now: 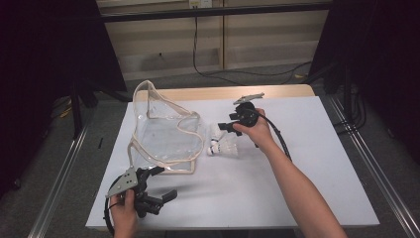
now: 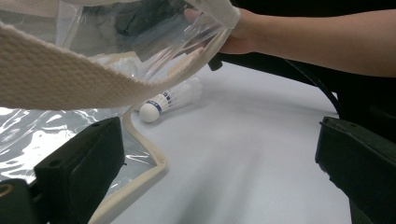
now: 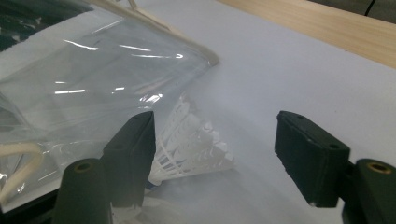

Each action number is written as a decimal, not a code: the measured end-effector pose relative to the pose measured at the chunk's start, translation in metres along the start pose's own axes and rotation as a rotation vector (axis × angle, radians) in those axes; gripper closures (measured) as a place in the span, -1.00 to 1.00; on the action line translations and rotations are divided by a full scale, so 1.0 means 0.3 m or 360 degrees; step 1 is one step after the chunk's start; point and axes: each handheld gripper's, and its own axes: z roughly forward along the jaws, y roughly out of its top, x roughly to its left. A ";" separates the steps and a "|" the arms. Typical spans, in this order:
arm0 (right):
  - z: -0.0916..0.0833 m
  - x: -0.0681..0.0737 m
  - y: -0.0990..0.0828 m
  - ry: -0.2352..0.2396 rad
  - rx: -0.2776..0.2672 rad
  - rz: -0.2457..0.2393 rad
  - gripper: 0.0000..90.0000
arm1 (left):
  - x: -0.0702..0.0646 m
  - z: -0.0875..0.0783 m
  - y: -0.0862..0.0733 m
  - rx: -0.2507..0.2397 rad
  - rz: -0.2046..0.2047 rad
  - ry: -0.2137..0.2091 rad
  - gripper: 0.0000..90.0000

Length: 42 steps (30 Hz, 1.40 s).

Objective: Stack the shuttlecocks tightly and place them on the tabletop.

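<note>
The shuttlecocks [image 1: 221, 145] lie on the white desk [image 1: 297, 173] just beside the clear bag [image 1: 166, 136]; how many they are is hard to tell. In the right claw view the left jaw covers part of their white feathers. The bag is soft transparent plastic with a woven cream strap [image 2: 56, 79]. The right claw [image 1: 225, 127] stands half open above them, not pressing. The left claw [image 1: 161, 186] is wide and empty, near the bag's corner.

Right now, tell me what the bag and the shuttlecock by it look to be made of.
Bag: clear, glossy plastic film, likely vinyl; glare streaks and the table shows through. Its trim: cream woven webbing, weave visible. Shuttlecock: white skirt, feather or plastic, hard to tell; smooth white rounded base, possibly cork or foam.
</note>
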 end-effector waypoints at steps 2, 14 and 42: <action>0.004 0.002 0.006 -0.0001 0.0009 -0.0008 -0.31 | 0.000 -0.001 0.001 -0.0005 0.0001 0.0005 -0.97; 0.042 0.025 0.015 0.0043 0.0051 -0.0063 -0.05 | 0.003 -0.003 -0.002 -0.0006 -0.0006 0.0004 -0.97; -0.006 0.023 0.025 0.0076 0.0067 -0.0086 1.00 | 0.004 0.001 -0.001 0.0011 0.0002 0.0004 -0.97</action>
